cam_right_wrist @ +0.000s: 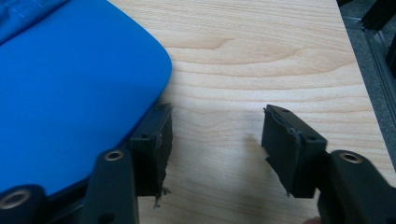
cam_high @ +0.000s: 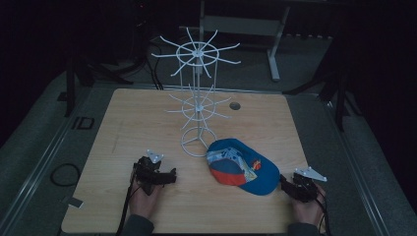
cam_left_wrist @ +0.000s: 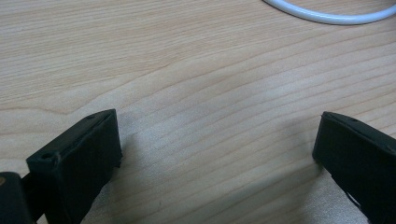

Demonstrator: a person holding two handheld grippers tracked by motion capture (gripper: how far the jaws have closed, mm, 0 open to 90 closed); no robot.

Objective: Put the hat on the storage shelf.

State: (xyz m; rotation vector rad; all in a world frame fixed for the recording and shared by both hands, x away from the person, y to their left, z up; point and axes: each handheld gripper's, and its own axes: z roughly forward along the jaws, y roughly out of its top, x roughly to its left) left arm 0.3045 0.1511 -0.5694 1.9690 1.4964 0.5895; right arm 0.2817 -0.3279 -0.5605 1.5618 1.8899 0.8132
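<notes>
A blue and orange cap lies on the wooden table, just right of the base of a white wire display stand. My right gripper is at the cap's brim, at its lower right. In the right gripper view the blue brim lies by the left jaw, and the right gripper stands open with bare wood between its jaws. My left gripper rests on the table to the left of the cap. In its own view the left gripper is open wide over bare wood, and the stand's white base ring curves across the top.
The stand has two tiers of radiating wire hooks and a ring base. A small round hole sits in the table behind the stand. The table's right edge is close to my right gripper. Dark floor and frame rails surround the table.
</notes>
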